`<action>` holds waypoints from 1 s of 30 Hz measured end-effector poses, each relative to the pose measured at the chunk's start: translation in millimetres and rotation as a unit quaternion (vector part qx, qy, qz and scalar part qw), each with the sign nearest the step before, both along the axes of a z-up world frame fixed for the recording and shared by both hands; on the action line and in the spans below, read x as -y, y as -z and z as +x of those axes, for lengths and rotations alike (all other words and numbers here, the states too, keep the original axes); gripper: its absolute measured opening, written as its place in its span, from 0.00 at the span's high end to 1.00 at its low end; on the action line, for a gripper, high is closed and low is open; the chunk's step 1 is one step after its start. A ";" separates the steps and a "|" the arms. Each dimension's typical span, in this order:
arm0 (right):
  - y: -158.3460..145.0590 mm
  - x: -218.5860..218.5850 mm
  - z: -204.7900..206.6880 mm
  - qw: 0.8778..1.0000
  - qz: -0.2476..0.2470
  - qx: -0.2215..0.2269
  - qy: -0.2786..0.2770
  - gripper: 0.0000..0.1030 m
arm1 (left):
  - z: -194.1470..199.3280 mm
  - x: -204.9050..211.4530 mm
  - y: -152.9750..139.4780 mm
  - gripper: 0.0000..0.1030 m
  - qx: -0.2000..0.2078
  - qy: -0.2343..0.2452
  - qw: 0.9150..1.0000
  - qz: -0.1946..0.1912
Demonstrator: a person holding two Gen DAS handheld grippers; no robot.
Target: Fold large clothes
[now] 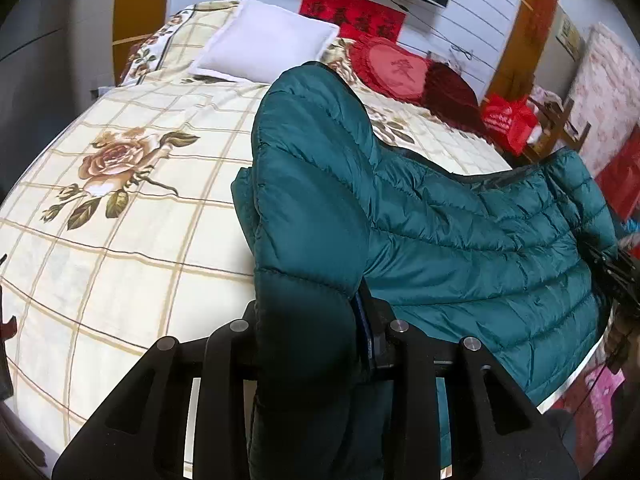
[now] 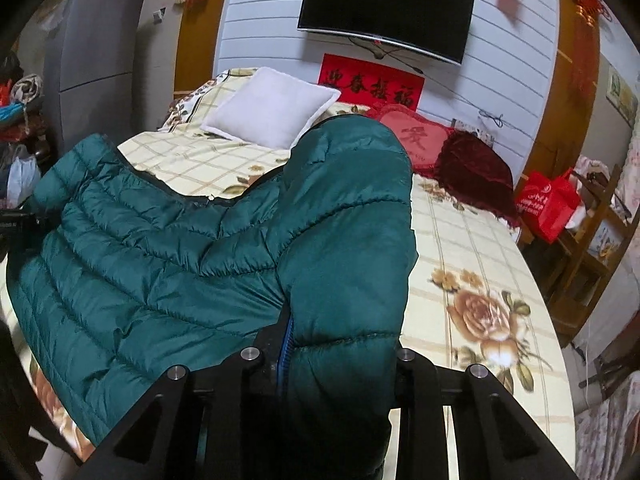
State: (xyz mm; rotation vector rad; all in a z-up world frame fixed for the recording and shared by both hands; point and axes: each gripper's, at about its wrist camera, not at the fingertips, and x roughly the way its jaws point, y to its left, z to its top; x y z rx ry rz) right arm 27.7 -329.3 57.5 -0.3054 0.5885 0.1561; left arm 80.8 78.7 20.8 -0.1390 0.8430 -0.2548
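Observation:
A teal quilted down jacket (image 1: 460, 248) is held up over the bed, stretched between my two grippers. My left gripper (image 1: 316, 340) is shut on a thick fold of the jacket, which drapes over and hides its fingertips. In the right wrist view the jacket (image 2: 160, 264) spreads to the left, and my right gripper (image 2: 340, 360) is shut on another bunched part of it. The jacket's black zipper edge (image 2: 180, 196) sags across the bed between the two held ends. The other gripper shows dark at the right edge of the left wrist view (image 1: 620, 276).
The bed (image 1: 120, 260) has a cream checked sheet with rose prints. A white pillow (image 1: 264, 42), a red heart cushion (image 1: 394, 68) and a dark red cushion (image 2: 476, 168) lie at the headboard. A red bag (image 2: 548, 204) sits on a wooden chair at the right. A TV (image 2: 384, 12) hangs on the wall.

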 end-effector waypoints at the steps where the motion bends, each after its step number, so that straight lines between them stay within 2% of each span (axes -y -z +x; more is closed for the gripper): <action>1: 4.0 4.8 -1.3 1.000 0.006 -0.006 0.003 0.73 | -1.1 2.6 1.4 0.70 -0.004 0.001 1.000 -0.001; 7: 37.8 26.1 14.8 0.998 0.026 -0.047 0.030 0.73 | 10.6 26.9 40.0 0.68 -0.039 -0.003 0.999 0.016; 9: 52.2 37.4 23.3 0.996 0.054 -0.069 0.035 0.70 | 14.3 24.5 44.7 0.55 -0.045 -0.014 0.999 0.008; 12: 69.2 51.4 33.3 0.989 0.086 -0.107 0.047 0.56 | 19.3 19.7 48.7 0.32 -0.059 -0.031 0.998 0.013; 13: 70.0 55.2 33.5 0.987 0.101 -0.114 0.051 0.53 | 20.0 14.9 47.6 0.31 -0.058 -0.031 0.998 0.012; 16: 58.2 65.6 23.7 0.983 0.138 -0.112 0.056 0.51 | 17.7 7.1 39.6 0.31 -0.054 -0.027 0.998 0.008; 20: 20.8 71.7 0.2 0.988 0.126 -0.066 0.064 0.48 | 7.8 -2.9 7.5 0.31 -0.008 -0.058 0.998 0.029; 22: 2.2 69.1 -10.3 0.990 0.121 -0.040 0.067 0.34 | 4.3 -0.9 -14.9 0.31 0.027 -0.072 0.997 0.029; 24: -11.6 59.9 -16.1 0.991 0.122 -0.018 0.058 0.26 | 10.4 10.3 -26.2 0.31 0.040 -0.066 0.996 0.032; 26: -15.1 46.0 -9.3 0.991 0.120 -0.018 0.063 0.21 | 20.5 28.9 -26.2 0.31 0.036 -0.046 0.997 0.043; 29: 0.9 22.9 17.5 0.988 0.113 -0.050 0.092 0.21 | 49.9 69.7 -5.3 0.31 0.002 -0.015 0.995 0.099; 30: 12.3 16.7 30.3 0.985 0.116 -0.074 0.102 0.21 | 58.9 79.5 3.4 0.31 -0.003 -0.009 0.993 0.118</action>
